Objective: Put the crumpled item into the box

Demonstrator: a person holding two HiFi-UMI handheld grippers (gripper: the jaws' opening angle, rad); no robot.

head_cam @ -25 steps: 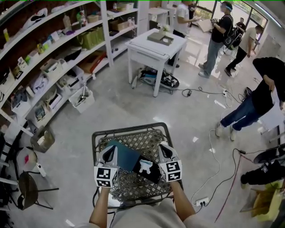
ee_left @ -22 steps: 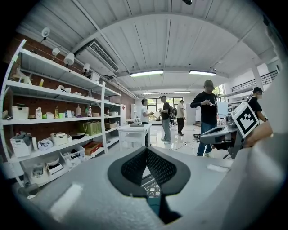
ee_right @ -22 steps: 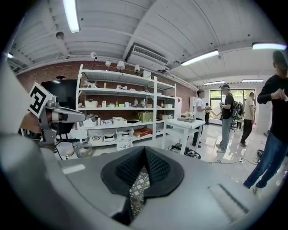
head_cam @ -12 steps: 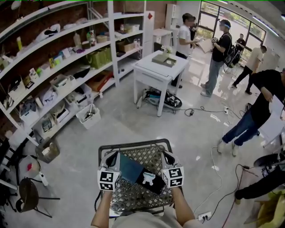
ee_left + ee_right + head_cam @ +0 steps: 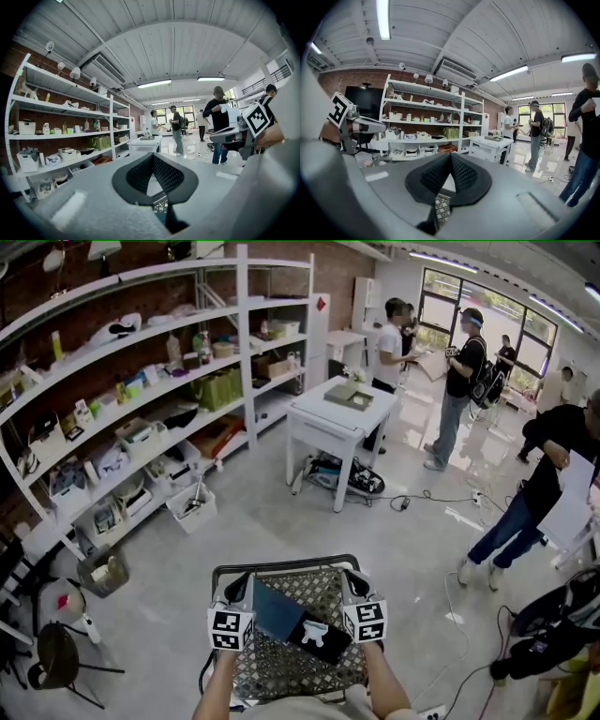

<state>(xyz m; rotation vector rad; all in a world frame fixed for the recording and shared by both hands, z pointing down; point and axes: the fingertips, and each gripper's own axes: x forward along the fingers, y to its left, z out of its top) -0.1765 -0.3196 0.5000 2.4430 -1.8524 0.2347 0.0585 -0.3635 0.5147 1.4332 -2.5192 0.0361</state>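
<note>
In the head view a flat teal box lies on a black metal mesh table right below me. Beside the box lies a dark flat item with a small white crumpled piece on top. My left gripper hovers at the box's left edge and my right gripper at the dark item's right side. In the left gripper view the left gripper is shut, its tips meeting with nothing between them. The right gripper in its own view is shut and empty too.
A long white shelf rack full of boxes and bags runs along the left wall. A white table stands ahead with cables on the floor around it. Several people stand at the back and right. A small stool sits at my left.
The head view has tilted up, showing more of the room, so the mesh table and both grippers sit lower in the frame. Both grippers keep their places beside the box.
</note>
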